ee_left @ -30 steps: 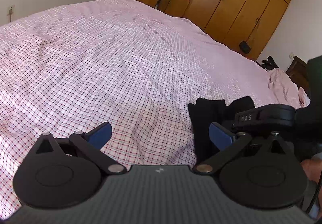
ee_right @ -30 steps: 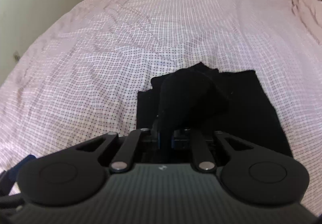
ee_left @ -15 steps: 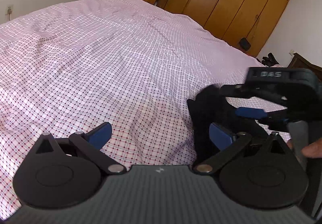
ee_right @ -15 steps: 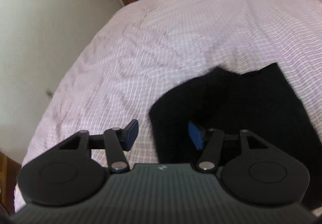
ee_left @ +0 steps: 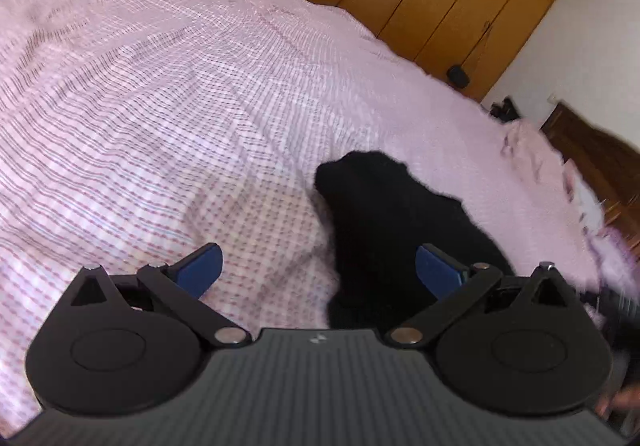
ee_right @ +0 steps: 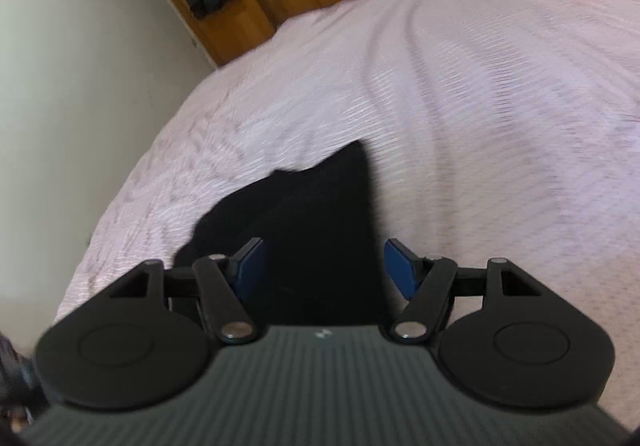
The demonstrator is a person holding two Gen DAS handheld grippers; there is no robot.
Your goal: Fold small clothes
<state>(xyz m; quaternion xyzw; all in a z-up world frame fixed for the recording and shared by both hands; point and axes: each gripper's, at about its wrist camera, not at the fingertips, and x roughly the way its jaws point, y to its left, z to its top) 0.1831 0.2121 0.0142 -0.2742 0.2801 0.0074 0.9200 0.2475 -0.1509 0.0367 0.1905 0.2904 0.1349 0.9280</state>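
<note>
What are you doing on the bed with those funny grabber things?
Someone is folding a small black garment on a pink checked bedspread, holding a grabber in each hand. The right gripper has just been opening, and nothing is pinched between its pads. The left gripper is open too, holding nothing.

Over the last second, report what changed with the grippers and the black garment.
The right gripper, a second ago shut on a raised fold of the black garment, has just opened, let it go and swung aside. The garment lies flatter. The left gripper stayed open and empty.

text: none readable | views: both wrist views (blurred in places)
</note>
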